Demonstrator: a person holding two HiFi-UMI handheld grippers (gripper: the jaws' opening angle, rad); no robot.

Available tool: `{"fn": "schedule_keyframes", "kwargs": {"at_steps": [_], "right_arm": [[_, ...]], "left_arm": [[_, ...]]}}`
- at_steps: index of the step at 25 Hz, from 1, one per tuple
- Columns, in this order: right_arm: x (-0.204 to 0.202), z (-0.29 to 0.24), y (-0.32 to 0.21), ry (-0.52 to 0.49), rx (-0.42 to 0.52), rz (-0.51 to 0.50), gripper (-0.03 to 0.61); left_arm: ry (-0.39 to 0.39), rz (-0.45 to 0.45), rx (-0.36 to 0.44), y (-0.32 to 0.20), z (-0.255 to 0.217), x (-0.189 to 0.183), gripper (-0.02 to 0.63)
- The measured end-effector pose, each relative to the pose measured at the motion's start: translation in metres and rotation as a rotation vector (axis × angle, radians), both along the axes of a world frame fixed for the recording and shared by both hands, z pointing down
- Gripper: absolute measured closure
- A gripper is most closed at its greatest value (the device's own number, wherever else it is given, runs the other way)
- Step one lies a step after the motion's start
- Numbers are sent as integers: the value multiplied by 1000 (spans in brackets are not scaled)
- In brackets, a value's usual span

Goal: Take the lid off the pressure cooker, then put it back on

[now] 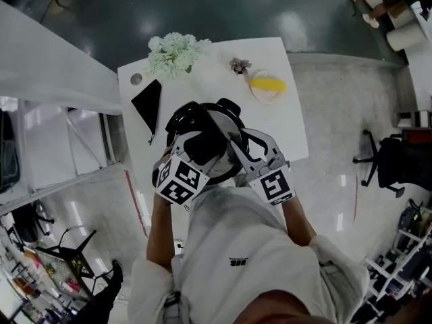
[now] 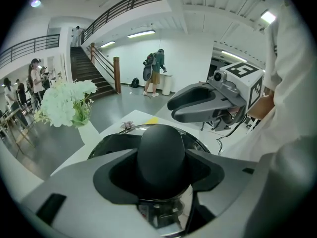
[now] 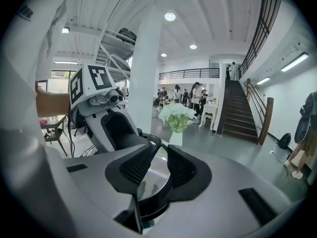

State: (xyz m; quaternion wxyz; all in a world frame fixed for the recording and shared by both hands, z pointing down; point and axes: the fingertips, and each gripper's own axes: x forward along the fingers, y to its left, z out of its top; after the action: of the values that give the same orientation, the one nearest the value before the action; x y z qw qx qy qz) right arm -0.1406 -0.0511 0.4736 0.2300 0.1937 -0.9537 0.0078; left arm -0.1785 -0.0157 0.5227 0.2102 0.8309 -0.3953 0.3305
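While the fingers (image 2: 106, 175) of the left gripper (image 2: 163, 170) clamp the lid's black handle (image 2: 162, 143), the right gripper (image 3: 159, 165) holds its fingers (image 3: 183, 170) a narrow gap apart over the shiny lid (image 1: 223, 121), pinching nothing I can see. That lid sits on the pressure cooker (image 1: 231, 106), mid-way along the white surface (image 1: 270, 59), with white flowers (image 1: 174, 54) at the far edge.

Counting as we go: one white table (image 1: 287, 123), one pressure cooker (image 1: 229, 173) at its 6 o'clock edge, one lid (image 1: 226, 125), one black knob (image 2: 161, 150), and two grippers, the left gripper (image 2: 161, 168) and the right gripper (image 3: 158, 165). One bunch of white flowers (image 1: 177, 52) at 11, one black pouch (image 1: 148, 103) at 9, one plate (image 1: 264, 100) at 2 (one yellow item (image 1: 268, 84) on it), one small sprig (image 1: 239, 65) at 1.
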Motion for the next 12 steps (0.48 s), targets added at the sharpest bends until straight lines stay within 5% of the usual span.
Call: {"fn": "schedule_keyframes", "kwargs": {"at_steps": [12], "right_arm": [[-1,0,2,-2,-9,-66,474]], "left_arm": [[4,-168,2,-1,-1,-4,324]]}}
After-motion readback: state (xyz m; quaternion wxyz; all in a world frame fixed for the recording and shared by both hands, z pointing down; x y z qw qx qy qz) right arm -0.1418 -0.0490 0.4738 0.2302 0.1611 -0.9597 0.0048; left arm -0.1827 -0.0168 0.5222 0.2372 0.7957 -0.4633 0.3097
